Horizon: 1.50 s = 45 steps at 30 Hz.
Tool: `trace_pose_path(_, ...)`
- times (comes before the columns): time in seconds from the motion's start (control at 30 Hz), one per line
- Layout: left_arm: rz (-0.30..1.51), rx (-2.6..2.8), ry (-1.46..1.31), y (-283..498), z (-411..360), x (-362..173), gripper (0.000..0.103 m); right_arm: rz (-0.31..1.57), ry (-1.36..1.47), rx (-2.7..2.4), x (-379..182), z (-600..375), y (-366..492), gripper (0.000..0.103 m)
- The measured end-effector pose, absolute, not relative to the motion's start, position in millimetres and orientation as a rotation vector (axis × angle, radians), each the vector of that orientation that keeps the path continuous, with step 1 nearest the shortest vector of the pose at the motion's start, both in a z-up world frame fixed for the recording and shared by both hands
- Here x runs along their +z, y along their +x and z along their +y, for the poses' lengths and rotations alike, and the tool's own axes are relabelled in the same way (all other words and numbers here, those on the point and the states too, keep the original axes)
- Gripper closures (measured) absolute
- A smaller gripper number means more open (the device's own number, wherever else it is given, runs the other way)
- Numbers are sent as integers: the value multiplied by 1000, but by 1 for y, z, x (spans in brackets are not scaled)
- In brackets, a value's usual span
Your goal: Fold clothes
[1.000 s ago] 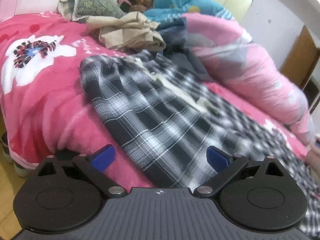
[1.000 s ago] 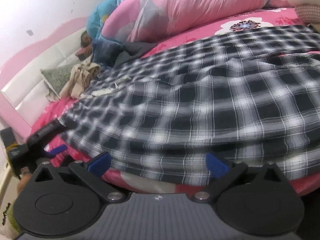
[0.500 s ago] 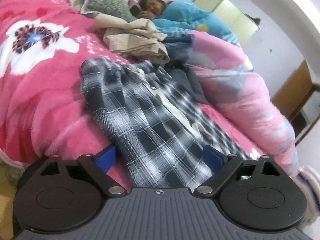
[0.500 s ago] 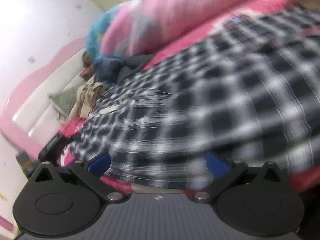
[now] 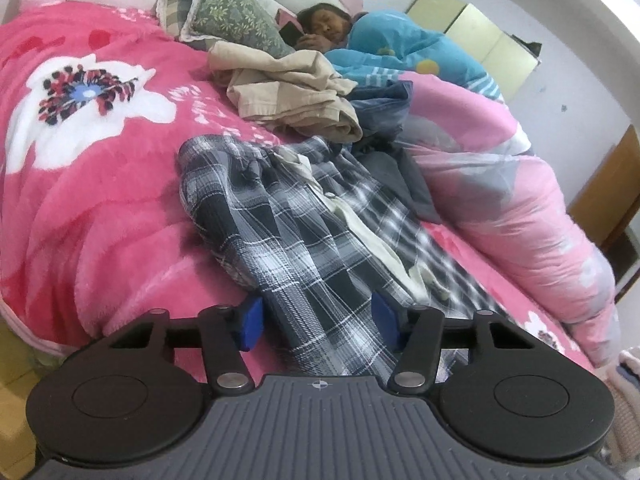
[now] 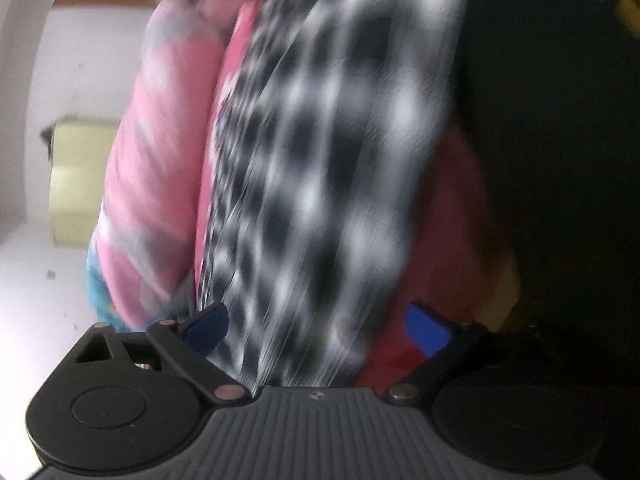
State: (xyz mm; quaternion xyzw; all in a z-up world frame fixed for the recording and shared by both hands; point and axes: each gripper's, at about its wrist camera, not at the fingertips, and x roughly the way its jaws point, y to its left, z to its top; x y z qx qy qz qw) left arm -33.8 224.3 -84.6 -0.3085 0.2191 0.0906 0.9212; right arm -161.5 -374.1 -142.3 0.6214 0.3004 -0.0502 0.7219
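plaid garment (image 5: 304,248) between left gripper (image 5: 316,316) pads

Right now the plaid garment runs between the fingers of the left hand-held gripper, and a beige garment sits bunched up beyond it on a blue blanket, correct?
Not quite. The blanket is pink with a white flower print, not blue. The left wrist view shows it. The rest holds: the plaid garment runs between the fingers of the left hand-held gripper, and the beige garment sits bunched up beyond it.

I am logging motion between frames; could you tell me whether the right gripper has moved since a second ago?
Yes. The right gripper has rolled sideways: the pink quilt, formerly across the top, now runs vertically at left.
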Motion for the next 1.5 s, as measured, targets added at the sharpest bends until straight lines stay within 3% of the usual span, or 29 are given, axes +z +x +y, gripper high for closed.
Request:
trace_pose_path(0.07,453,193,-612,-32,221,-84,47,640,1397,-132,-145,-381,-167,18)
trace_pose_path(0.5,477,252,-508,-25,202,-84,47,555,1428,-147,-151,-398,-178,43)
trace_pose_path(0.67,482,259,-507,-24,202,-84,46,499,1430,-137,-149,-404,-179,59)
trace_pose_path(0.9,478,257,-545,-22,208,-85,40,468,1409,-144,-149,-409,-170,71)
trace_pose_path(1.0,469,266,-589,-22,214,-85,40,470,1387,-150,-147,-412,-160,86)
trace_pose_path(1.07,456,288,-596,-22,216,-84,44,452,1364,-146,-142,-414,-159,99)
trace_pose_path(1.33,388,285,-569,-15,217,-66,86,365,1142,-136,-96,-413,-133,101)
trace_pose_path(1.5,330,267,-551,-8,217,-51,93,287,1041,-100,-62,-417,-94,101)
